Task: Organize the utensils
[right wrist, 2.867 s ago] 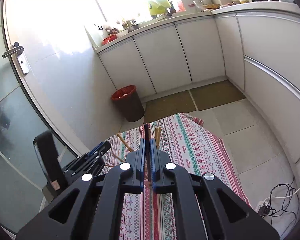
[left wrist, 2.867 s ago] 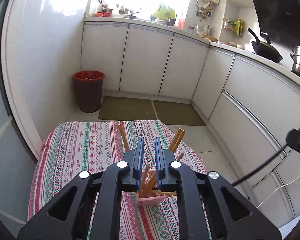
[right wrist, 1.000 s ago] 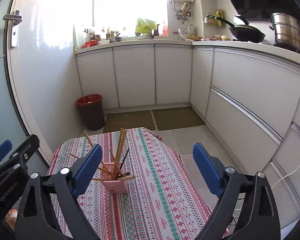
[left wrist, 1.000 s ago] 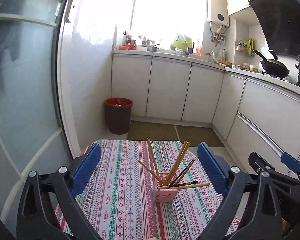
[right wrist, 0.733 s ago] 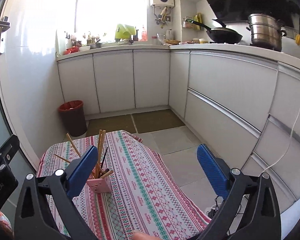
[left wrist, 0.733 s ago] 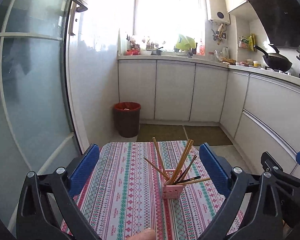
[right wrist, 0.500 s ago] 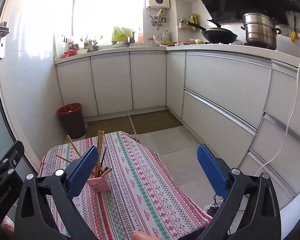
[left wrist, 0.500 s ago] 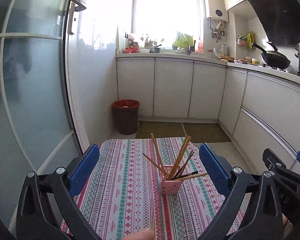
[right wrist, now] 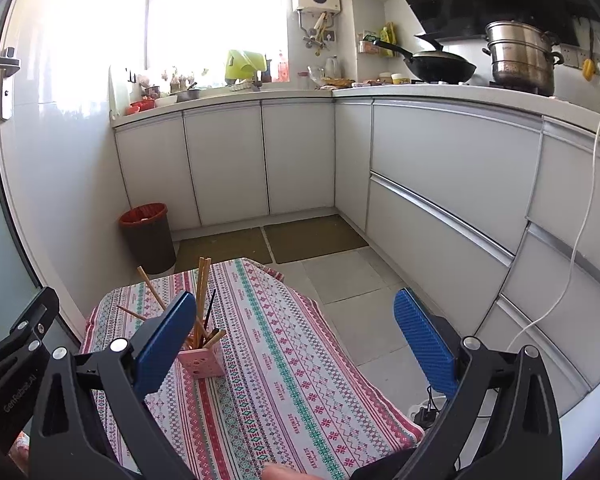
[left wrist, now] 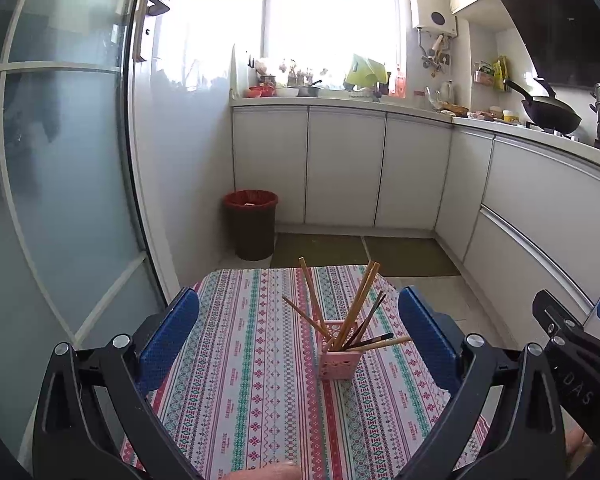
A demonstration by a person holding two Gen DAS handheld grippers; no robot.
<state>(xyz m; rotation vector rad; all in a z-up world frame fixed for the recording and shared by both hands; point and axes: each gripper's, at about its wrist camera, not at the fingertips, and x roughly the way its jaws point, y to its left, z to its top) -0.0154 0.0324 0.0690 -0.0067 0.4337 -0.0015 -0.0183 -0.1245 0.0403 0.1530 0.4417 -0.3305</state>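
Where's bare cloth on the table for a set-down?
Bare: the tablecloth left of the pink holder, out to the table's left edge, the near strip between the holder and the open left gripper, and the cloth right of the holder under the open right gripper. Crowded: only above the holder, where the chopsticks fan out.

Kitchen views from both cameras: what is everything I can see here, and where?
Holder: one, pink, on the table.
Chopsticks: several, mostly wooden, some dark, standing splayed in the holder.
Tablecloth: one, striped red, green and white, covering the table.
Bin: one, dark with red liner, on the floor by the cabinets.
Mats: two, olive, on the floor.
Wok: one, black, on the counter.
Steamer pot: one, steel, on the counter.
Left gripper: black with blue pads, open.
Right gripper: black with blue pads, open.
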